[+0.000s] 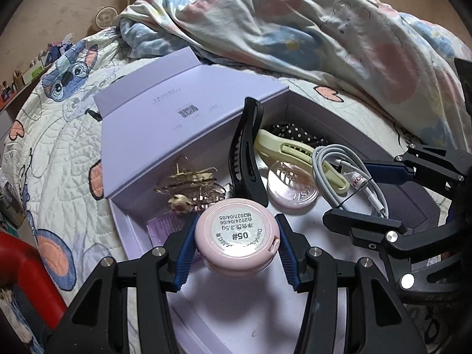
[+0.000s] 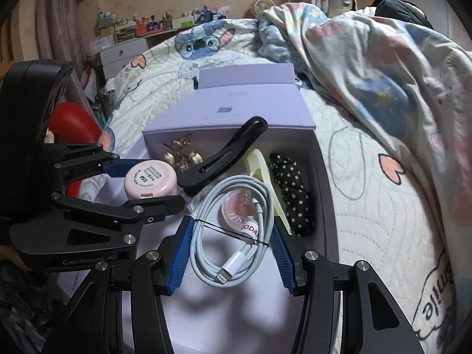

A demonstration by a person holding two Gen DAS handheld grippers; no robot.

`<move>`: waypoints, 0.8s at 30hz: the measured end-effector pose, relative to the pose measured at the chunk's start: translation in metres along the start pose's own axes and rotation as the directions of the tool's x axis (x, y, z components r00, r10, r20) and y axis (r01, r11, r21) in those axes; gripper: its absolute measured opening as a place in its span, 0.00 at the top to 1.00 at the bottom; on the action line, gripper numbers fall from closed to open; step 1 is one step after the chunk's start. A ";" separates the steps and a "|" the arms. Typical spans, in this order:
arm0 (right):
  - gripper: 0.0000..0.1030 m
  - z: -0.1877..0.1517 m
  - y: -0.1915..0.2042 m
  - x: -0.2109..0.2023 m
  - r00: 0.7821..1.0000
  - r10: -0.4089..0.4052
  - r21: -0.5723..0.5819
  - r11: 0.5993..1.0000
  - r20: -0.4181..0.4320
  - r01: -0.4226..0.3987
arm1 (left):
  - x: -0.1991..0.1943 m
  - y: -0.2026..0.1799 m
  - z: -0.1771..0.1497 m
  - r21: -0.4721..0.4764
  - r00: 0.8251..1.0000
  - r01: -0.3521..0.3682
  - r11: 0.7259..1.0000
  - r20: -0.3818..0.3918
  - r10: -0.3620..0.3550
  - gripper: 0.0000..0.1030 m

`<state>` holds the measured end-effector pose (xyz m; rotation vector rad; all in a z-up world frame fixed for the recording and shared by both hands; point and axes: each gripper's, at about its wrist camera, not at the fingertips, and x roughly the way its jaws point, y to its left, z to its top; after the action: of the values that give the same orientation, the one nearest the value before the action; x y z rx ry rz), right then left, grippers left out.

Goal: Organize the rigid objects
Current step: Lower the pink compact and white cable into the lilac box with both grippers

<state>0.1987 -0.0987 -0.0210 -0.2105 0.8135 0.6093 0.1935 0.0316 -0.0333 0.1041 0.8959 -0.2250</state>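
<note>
A lavender box (image 1: 118, 218) (image 2: 324, 177) lies open on the bed. My left gripper (image 1: 236, 244) (image 2: 147, 183) is shut on a round pink compact (image 1: 236, 242) (image 2: 150, 181) and holds it over the box. My right gripper (image 2: 231, 249) (image 1: 354, 191) is shut on a coiled white charging cable (image 2: 233, 230) (image 1: 348, 174) over the box. Inside the box lie a black hair clip (image 1: 246, 153) (image 2: 224, 156), a yellow hair clip (image 1: 292, 150) (image 2: 259, 165), a clear pink jar (image 1: 292, 188) (image 2: 236, 209), a gold claw clip (image 1: 188, 183) (image 2: 183, 153) and a polka-dot scrunchie (image 2: 292, 194) (image 1: 295, 132).
The box lid (image 1: 183, 112) (image 2: 250, 103) stands open at the box's far side. A crumpled floral blanket (image 1: 324, 35) (image 2: 383, 73) lies behind and to the right. A quilted cartoon bedspread (image 1: 59, 147) (image 2: 383, 206) surrounds the box. A red object (image 1: 23, 262) (image 2: 73, 118) is at the left.
</note>
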 end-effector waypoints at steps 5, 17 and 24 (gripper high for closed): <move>0.50 -0.001 -0.001 0.007 1.000 -0.008 -0.003 1.000 -0.020 0.008 | 0.008 -0.003 -0.001 0.013 1.000 0.003 1.000 -0.018 -0.003 0.51; 0.50 0.000 0.002 0.015 0.996 -0.057 -0.035 0.998 -0.062 0.055 | 0.028 0.000 0.006 0.028 0.993 -0.046 0.999 -0.111 0.049 0.51; 0.50 0.001 0.002 0.017 0.994 -0.070 -0.037 0.997 -0.080 0.067 | 0.030 -0.003 0.008 0.052 0.989 -0.071 0.996 -0.124 0.077 0.51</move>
<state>0.2070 -0.0893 -0.0323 -0.2946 0.8709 0.5535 0.2164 0.0225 -0.0517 0.1977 1.0110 -0.1717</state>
